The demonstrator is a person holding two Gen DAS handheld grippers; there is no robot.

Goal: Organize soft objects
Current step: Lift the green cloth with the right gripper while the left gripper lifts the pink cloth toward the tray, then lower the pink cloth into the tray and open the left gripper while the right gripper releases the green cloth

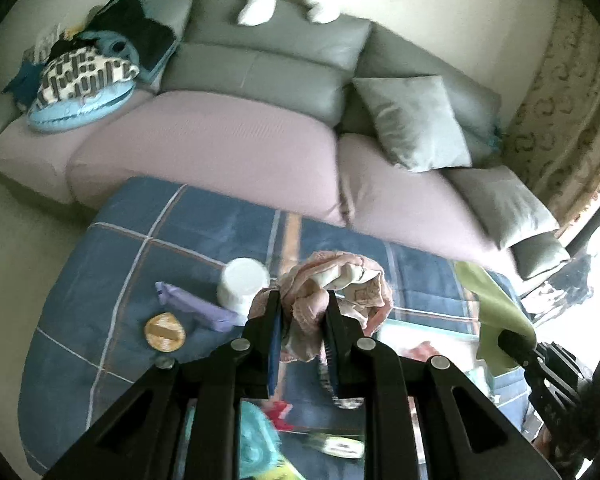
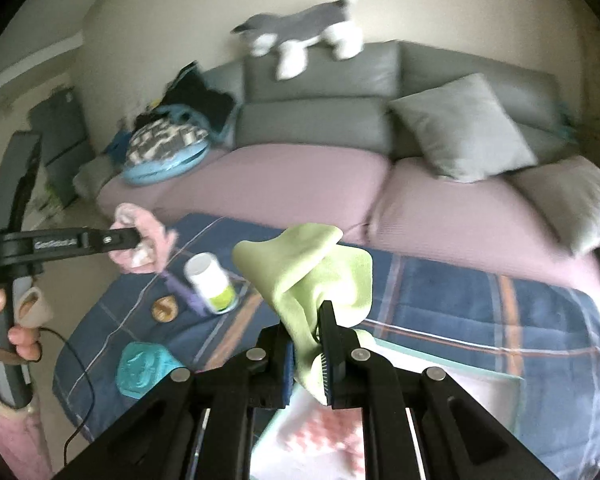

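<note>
Two grippers are up over a blue plaid quilt (image 1: 112, 248), each clamped on a piece of soft cloth: the left gripper (image 1: 302, 300) pinches a bunched pink cloth (image 1: 332, 284), and the right gripper (image 2: 306, 320) pinches a light green cloth (image 2: 308, 264) that drapes above its fingers. On the quilt below the left gripper stand a white bottle (image 1: 242, 282), tipped over in the right wrist view, with a purple packet (image 1: 198, 306) touching it and a round tan disc (image 1: 165, 332) just beside that. A teal pouch (image 2: 140, 366) lies nearer the quilt's front edge, and a pink-and-white patterned sheet (image 2: 324, 440) lies under the right gripper. Beyond the quilt's far edge runs a sofa (image 1: 220, 148) with mauve seats and grey backs; its middle seat is bare. Two grey cushions (image 1: 414, 122) sit at its right end, a heap of patterned cushions and dark cloth (image 1: 88, 76) fills the left end, and a grey-and-white plush dog (image 2: 300, 36) lies on the backrest. A hand (image 2: 8, 320) grips the left gripper's handle.
</note>
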